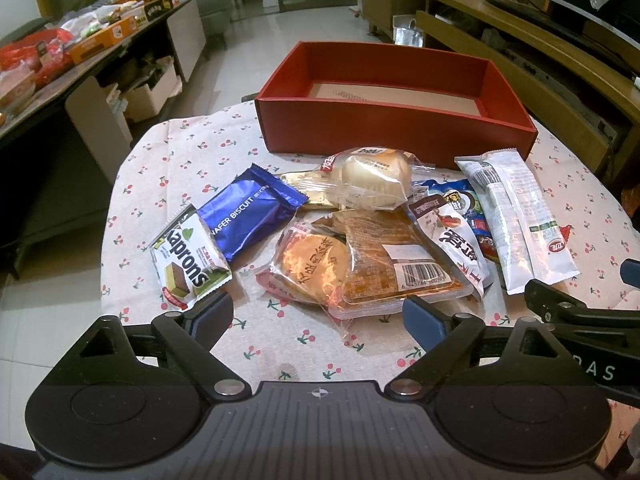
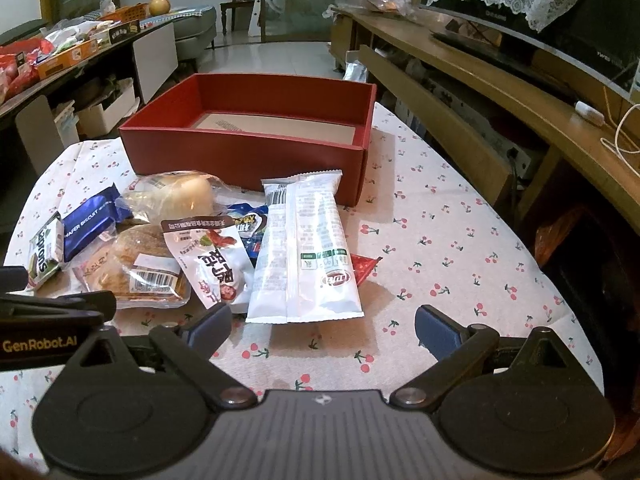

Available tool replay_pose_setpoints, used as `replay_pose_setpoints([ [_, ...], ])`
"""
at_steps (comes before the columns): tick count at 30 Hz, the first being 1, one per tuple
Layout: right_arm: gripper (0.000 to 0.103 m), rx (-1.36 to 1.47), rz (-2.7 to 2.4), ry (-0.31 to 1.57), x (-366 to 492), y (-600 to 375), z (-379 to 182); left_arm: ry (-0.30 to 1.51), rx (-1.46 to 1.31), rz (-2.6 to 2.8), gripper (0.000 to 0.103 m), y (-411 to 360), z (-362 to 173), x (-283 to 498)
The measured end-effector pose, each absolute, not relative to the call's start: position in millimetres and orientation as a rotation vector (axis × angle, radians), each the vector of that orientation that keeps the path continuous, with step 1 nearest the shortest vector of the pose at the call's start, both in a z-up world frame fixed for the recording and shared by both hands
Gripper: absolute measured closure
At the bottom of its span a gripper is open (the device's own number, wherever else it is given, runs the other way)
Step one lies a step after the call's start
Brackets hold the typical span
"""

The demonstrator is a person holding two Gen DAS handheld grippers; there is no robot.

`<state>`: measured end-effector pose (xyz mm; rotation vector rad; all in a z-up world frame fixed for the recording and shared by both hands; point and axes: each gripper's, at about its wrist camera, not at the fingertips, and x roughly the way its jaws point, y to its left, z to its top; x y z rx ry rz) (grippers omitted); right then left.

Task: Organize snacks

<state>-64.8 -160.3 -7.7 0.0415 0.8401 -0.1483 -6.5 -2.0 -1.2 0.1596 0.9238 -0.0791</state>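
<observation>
An empty red box (image 1: 396, 126) (image 2: 244, 156) stands at the far side of a cherry-print cloth. In front of it lies a pile of wrapped snacks: a green-and-white wafer pack (image 1: 188, 260) (image 2: 44, 254), a blue wafer biscuit pack (image 1: 250, 216) (image 2: 90, 224), a clear-wrapped bun (image 1: 372, 178) (image 2: 180, 196), a round pastry (image 1: 312, 266), a brown cake with a barcode (image 1: 396, 264) (image 2: 148, 276), a white pouch with red print (image 1: 452, 240) (image 2: 218, 266) and a long white packet (image 1: 516, 220) (image 2: 308, 248). My left gripper (image 1: 320, 316) is open just before the pile. My right gripper (image 2: 322, 326) is open near the long packet's end.
A dark side table (image 1: 80, 52) with boxes and bags runs along the left. A wooden TV bench (image 2: 500, 92) runs along the right. A small red sachet (image 2: 364, 268) lies beside the long packet. Bare cloth (image 2: 452, 240) lies right of the pile.
</observation>
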Motion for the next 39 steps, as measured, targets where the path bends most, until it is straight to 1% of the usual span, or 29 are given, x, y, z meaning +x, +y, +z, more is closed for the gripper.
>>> replay_pose_setpoints([
  [17, 0.000, 0.036, -0.143, 0.848, -63.8, -159.7, -7.4, 0.928, 0.150, -0.093, 0.010, -2.5, 0.1, -6.7],
  [39, 0.000, 0.031, -0.134, 0.850, -61.3, -157.5, -6.3, 0.917, 0.133, -0.109, 0.007, 0.3, 2.1, -6.5],
])
